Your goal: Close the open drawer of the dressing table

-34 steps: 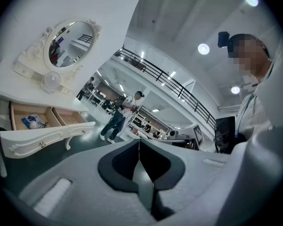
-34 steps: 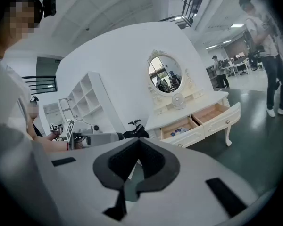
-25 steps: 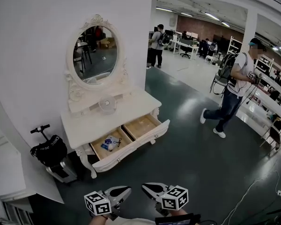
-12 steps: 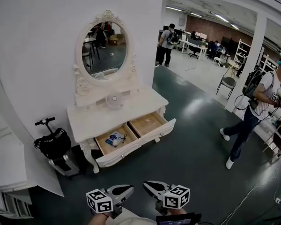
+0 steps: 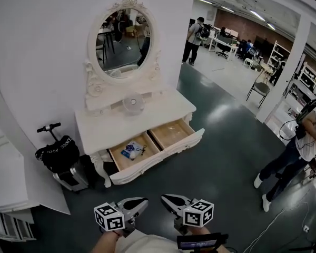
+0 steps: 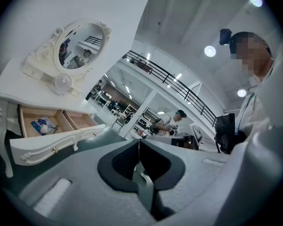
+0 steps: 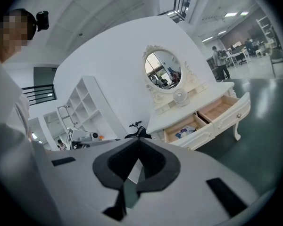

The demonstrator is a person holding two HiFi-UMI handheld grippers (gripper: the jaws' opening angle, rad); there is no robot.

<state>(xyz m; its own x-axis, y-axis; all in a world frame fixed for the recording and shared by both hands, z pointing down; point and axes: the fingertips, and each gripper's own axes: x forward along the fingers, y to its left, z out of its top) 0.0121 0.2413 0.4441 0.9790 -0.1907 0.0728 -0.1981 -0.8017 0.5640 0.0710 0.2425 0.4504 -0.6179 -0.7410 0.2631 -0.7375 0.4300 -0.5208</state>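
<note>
The white dressing table with an oval mirror stands against the wall. Its wide drawer is pulled out, and the left one of its two compartments holds a blue and white packet. My left gripper and right gripper hang side by side at the bottom of the head view, well short of the drawer, both shut and empty. The drawer appears far left of the left gripper in the left gripper view. In the right gripper view the drawer is beyond the right gripper, to the right.
A small fan sits on the tabletop. A black bag on a scooter stands left of the table, beside a white board. A person stands at the right, with cables on the dark floor.
The dressing table now looks a little nearer and further right in the head view. The walking person has moved to the right edge. Both grippers stay shut, side by side.
</note>
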